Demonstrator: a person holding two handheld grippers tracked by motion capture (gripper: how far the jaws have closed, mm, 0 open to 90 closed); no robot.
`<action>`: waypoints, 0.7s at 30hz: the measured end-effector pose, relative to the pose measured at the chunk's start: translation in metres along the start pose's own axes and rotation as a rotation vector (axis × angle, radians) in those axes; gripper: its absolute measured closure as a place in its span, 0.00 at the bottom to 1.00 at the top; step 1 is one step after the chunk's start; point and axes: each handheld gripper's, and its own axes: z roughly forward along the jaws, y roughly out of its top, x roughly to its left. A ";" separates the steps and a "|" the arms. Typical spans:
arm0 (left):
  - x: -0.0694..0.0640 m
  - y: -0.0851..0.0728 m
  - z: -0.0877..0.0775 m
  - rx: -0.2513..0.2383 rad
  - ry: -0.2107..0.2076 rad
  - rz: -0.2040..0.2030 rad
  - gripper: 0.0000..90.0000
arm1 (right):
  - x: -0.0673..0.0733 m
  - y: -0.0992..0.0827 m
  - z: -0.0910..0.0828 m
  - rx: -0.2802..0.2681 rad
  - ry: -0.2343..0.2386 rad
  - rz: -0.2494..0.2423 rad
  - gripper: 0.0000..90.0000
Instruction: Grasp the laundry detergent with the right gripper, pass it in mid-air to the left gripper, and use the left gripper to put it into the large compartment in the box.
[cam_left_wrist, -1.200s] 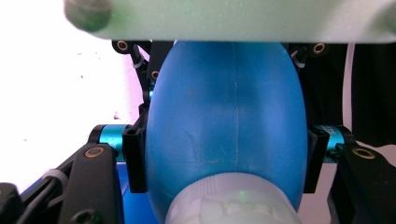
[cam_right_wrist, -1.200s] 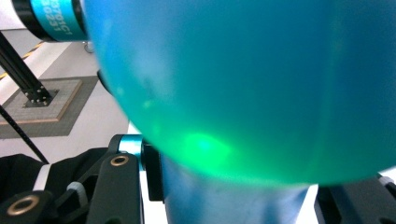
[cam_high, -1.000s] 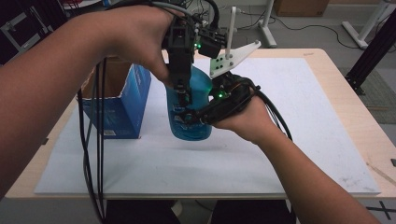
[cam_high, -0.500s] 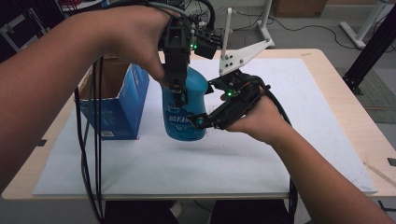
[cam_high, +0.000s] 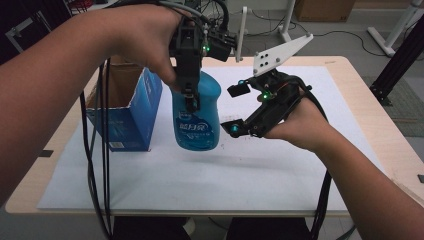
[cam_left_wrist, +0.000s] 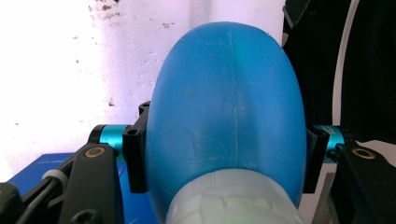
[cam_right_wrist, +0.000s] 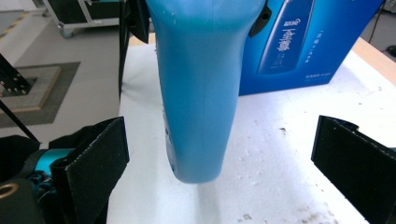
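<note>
A blue bottle (cam_high: 197, 117) with a printed label hangs upright from my left gripper (cam_high: 191, 100), which comes down from above and is shut on its upper part. In the left gripper view the pads press both sides of the bottle (cam_left_wrist: 229, 107). Whether the bottle's base touches the mat I cannot tell. My right gripper (cam_high: 234, 109) stands to the bottle's right, apart from it. Its jaws have just been opening and now stand wide with nothing gripped. In the right gripper view the bottle (cam_right_wrist: 198, 93) lies ahead of my open right gripper (cam_right_wrist: 224, 156).
An open blue carton (cam_high: 127, 110) stands left of the bottle, and its printed side (cam_right_wrist: 303, 42) shows behind the bottle. A white mat (cam_high: 280, 165) covers most of the wooden table (cam_high: 370, 115). Black cables (cam_high: 100, 165) hang from the left hand.
The right gripper let go of the bottle's lower body, opened wide and drew back to the right and a little up. The left gripper and the bottle stayed where they were.
</note>
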 end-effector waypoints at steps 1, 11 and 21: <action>0.000 0.000 -0.001 0.003 -0.001 -0.002 0.42 | 0.000 0.000 -0.001 0.009 -0.003 -0.004 0.03; 0.004 -0.014 -0.017 -0.020 -0.006 -0.069 0.42 | -0.013 0.007 -0.019 0.183 -0.024 -0.033 0.01; 0.016 -0.044 -0.049 -0.076 -0.023 -0.274 0.42 | -0.022 0.021 -0.041 0.475 -0.025 -0.105 0.01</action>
